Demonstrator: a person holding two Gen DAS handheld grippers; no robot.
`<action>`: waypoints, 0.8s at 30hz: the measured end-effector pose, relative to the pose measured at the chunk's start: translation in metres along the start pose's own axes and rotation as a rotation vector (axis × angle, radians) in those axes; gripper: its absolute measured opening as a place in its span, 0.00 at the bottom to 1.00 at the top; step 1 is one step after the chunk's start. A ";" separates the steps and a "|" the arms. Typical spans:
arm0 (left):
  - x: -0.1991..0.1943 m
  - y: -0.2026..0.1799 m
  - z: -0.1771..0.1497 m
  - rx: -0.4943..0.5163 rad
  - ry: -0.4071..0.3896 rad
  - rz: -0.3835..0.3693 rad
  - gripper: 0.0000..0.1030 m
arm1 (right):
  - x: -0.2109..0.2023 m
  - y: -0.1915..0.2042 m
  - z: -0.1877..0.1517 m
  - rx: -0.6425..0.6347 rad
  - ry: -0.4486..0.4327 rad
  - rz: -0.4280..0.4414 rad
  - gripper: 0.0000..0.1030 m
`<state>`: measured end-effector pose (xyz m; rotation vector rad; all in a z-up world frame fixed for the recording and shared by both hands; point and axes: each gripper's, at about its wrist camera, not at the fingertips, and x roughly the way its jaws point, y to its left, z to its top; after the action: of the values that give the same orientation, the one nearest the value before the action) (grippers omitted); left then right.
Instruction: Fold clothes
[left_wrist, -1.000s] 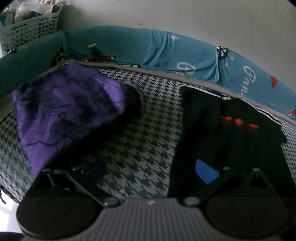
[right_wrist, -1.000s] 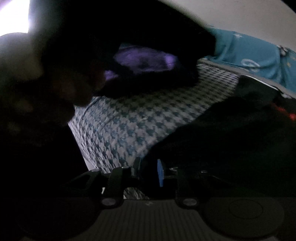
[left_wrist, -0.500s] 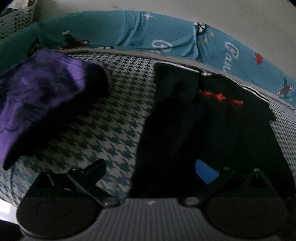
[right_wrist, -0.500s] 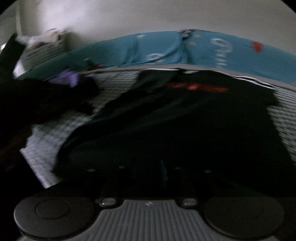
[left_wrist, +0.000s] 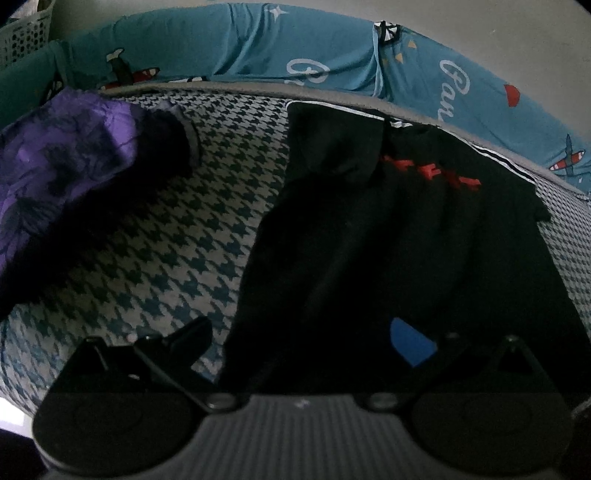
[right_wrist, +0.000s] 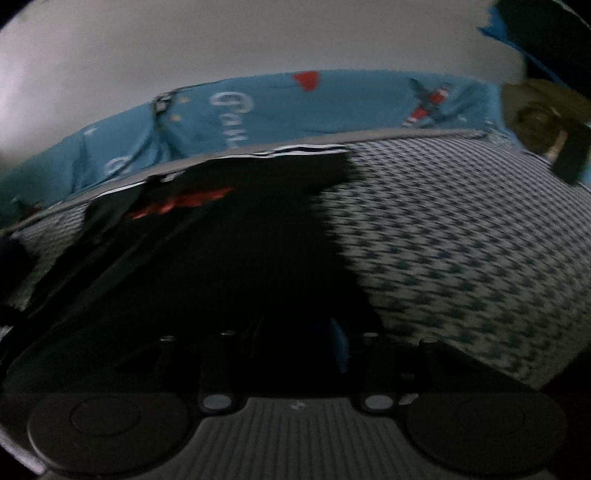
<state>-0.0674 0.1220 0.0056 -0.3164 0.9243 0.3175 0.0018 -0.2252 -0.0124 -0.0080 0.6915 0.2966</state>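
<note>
Your left gripper (left_wrist: 306, 343) stands wide, nothing between its fingers; one finger (left_wrist: 188, 338) sits lower left over the checked sheet (left_wrist: 177, 258), the blue-padded one lower right over the black shirt (left_wrist: 388, 240). The shirt lies flat, right of centre, its red print (left_wrist: 432, 173) toward the top. A purple garment (left_wrist: 55, 173) is heaped at upper left, apart from the shirt.

Your right gripper (right_wrist: 295, 354) is opening. Its view is dark and blurred; the shirt (right_wrist: 229, 258) fills centre-left beneath it, but you cannot tell whether cloth lies between its fingers.
</note>
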 end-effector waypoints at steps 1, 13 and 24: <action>0.001 -0.001 -0.001 0.002 0.001 0.003 1.00 | 0.002 -0.004 0.000 0.014 0.004 -0.017 0.38; 0.008 -0.007 -0.005 -0.001 0.016 0.003 1.00 | 0.018 -0.022 -0.007 0.106 0.053 -0.087 0.49; 0.009 -0.006 -0.006 0.000 0.010 0.042 1.00 | 0.002 -0.024 -0.011 0.097 0.020 -0.162 0.03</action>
<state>-0.0647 0.1157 -0.0043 -0.2989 0.9418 0.3549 0.0027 -0.2492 -0.0239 0.0248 0.7201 0.1072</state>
